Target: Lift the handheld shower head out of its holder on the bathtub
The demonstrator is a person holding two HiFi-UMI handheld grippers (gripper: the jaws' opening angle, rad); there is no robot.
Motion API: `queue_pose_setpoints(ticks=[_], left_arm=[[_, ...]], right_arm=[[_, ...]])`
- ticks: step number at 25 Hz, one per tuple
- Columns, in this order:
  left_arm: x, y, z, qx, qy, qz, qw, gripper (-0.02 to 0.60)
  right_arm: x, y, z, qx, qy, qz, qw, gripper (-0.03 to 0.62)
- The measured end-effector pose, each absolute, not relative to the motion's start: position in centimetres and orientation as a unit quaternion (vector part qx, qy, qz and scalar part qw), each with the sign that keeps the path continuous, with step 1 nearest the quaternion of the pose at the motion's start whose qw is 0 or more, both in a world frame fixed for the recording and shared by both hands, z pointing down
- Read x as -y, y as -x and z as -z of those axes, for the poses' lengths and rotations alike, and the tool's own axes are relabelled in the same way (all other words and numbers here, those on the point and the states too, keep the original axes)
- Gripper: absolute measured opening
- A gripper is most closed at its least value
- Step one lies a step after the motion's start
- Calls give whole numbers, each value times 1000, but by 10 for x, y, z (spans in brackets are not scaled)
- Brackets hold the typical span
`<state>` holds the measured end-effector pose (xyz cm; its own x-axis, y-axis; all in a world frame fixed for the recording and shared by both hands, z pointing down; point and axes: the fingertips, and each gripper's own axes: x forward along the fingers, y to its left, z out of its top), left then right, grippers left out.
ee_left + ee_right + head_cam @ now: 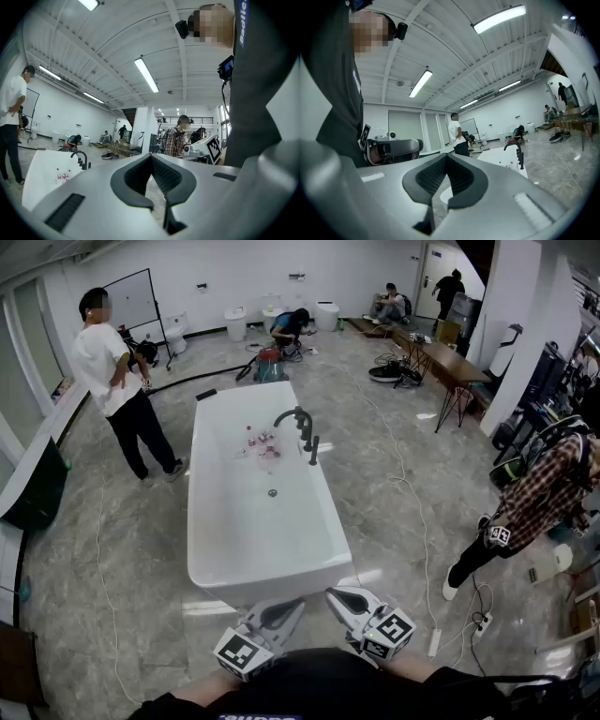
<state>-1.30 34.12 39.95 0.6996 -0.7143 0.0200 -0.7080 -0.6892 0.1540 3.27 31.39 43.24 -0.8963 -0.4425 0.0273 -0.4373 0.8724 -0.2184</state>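
Note:
The white bathtub (220,549) stands lengthwise in front of me. On its right rim are a curved black faucet (292,416) and the black handheld shower head (314,450), upright in its holder. Both grippers hang low at the tub's near end, well short of the shower head. My left gripper (298,603) is shut with nothing in it, and so is my right gripper (331,593). The left gripper view shows shut jaws (151,155), with the tub (42,173) and faucet (80,157) far to the left. The right gripper view shows shut jaws (446,156), with the faucet (513,149) to the right.
A person in a white shirt (112,371) stands left of the tub, and a person in a plaid shirt (539,498) stands at the right. Small bottles (262,442) lie inside the tub. Cables and a power strip (434,641) cross the floor on the right. Tables (450,362) stand at the back right.

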Motion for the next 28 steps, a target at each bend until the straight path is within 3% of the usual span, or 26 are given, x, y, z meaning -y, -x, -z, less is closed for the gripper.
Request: queue_pose_setpoints(ticks=[17, 28], left_arm=[[-324, 16, -403, 403, -911, 24, 81, 5], [-296, -22, -406, 444, -893, 16, 67, 5]], right_arm=[[-301, -31, -436, -968, 217, 127, 23, -8], [-267, -76, -449, -971, 196, 132, 25, -8]])
